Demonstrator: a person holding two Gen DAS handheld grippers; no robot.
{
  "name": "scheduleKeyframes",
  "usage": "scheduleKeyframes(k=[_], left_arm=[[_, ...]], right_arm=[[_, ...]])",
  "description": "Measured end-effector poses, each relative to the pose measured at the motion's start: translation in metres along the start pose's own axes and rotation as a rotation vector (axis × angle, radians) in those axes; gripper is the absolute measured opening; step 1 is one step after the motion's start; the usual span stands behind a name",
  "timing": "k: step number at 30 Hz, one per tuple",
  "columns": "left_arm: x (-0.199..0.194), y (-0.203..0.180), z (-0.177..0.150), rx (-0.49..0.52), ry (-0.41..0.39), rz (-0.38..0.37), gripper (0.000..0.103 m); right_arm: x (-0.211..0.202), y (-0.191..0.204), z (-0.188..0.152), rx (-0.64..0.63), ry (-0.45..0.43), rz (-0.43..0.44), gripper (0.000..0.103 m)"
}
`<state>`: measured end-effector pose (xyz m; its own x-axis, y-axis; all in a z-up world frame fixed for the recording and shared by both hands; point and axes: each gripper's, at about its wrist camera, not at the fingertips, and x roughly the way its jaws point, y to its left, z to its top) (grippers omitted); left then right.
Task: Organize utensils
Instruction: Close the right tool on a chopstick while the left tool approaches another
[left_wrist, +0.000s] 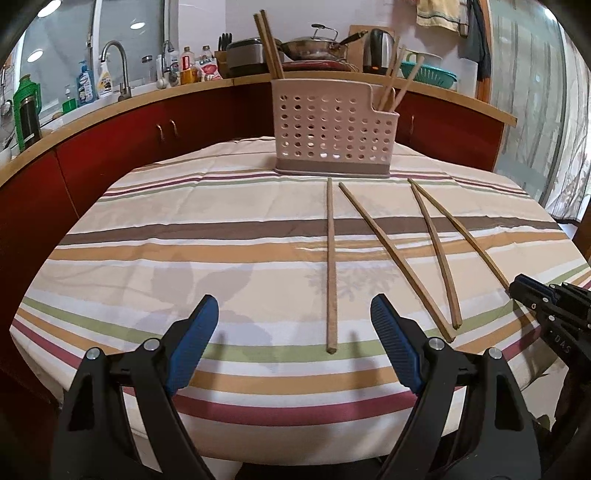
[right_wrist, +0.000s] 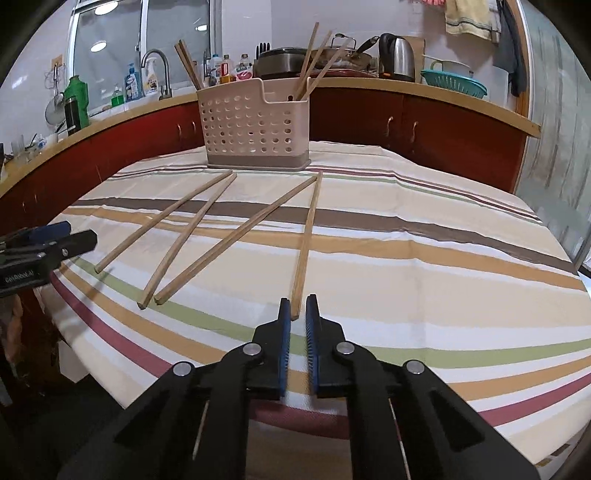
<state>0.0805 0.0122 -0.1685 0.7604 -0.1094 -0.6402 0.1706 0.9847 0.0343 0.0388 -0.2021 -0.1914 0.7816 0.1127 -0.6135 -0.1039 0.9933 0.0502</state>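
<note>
Several wooden chopsticks lie fanned out on the striped tablecloth (left_wrist: 147, 240) in front of a perforated beige utensil holder (left_wrist: 332, 136) (right_wrist: 255, 125), which holds more chopsticks upright. My left gripper (left_wrist: 294, 306) stands wide open, low over the cloth. The near part of the leftmost chopstick (left_wrist: 330, 258) lies between its fingers, untouched. My right gripper (right_wrist: 298, 306) (left_wrist: 517, 286) is almost closed. The near end of the rightmost chopstick (right_wrist: 306, 240) sits between its tips, with a thin gap on the right side. That chopstick still rests on the cloth.
Two other chopsticks (right_wrist: 236, 236) (right_wrist: 184, 240) lie between the grippers. My left gripper (right_wrist: 74, 234) shows at the left edge of the right wrist view. Behind the table runs a counter (left_wrist: 110, 107) with a sink, bottles, a wok and a kettle (right_wrist: 397, 59).
</note>
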Motion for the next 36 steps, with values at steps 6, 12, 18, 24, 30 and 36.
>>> scheduleKeyframes(k=[6, 12, 18, 24, 30, 36], left_arm=[[0.006, -0.007, -0.001, 0.015, 0.024, -0.005, 0.083], [0.014, -0.013, -0.003, 0.033, 0.048, -0.005, 0.080], [0.024, -0.015, -0.007, 0.041, 0.098, -0.024, 0.061], [0.027, -0.013, -0.007, 0.031, 0.091, -0.063, 0.055], [0.029, -0.013, -0.006, 0.040, 0.085, -0.070, 0.056], [0.030, -0.013, -0.006, 0.049, 0.078, -0.089, 0.050]], right_arm=[[0.003, -0.005, 0.001, 0.018, 0.006, 0.027, 0.010], [0.002, -0.013, 0.000, 0.044, 0.004, 0.037, 0.005], [0.002, -0.014, -0.001, 0.045, -0.008, 0.054, 0.010], [0.003, -0.015, -0.001, 0.050, -0.015, 0.059, 0.023], [0.006, -0.015, 0.000, 0.053, -0.019, 0.065, 0.023], [0.008, -0.018, 0.001, 0.059, -0.018, 0.067, 0.014]])
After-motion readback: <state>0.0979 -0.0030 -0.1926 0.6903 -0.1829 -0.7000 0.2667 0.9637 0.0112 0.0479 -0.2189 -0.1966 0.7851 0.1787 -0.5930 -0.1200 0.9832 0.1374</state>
